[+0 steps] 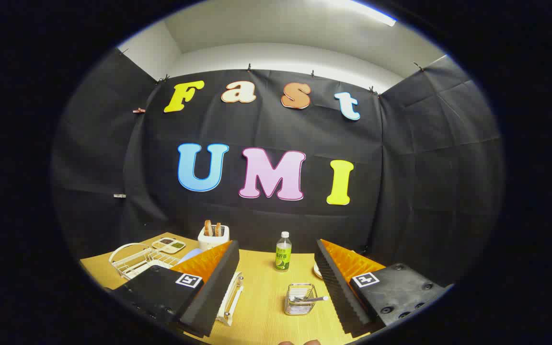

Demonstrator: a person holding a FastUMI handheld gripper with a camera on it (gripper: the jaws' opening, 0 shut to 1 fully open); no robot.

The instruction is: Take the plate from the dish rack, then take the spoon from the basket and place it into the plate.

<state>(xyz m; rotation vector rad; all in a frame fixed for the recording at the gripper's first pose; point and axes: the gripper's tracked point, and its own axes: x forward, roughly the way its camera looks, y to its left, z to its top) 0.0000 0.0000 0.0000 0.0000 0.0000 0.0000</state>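
Note:
My gripper (277, 250) is open, held above the wooden table (261, 311), with nothing between its fingers. A small wire mesh basket (299, 301) stands between the fingers, closer to the right one. A metal spoon (312, 298) lies across its top, handle toward the right finger. The white wire dish rack (137, 261) sits to the left, beyond the left finger. A pale blue rounded edge (189, 254), which looks like the plate, peeks out beside the rack, mostly hidden by the left finger.
A green-labelled bottle (283, 252) stands beyond the basket. A white toaster (213, 236) holding bread and a compartment tray (169, 245) sit at the back left. A white object (230, 299) lies partly under the left finger. A pale rim (317, 271) shows behind the right finger.

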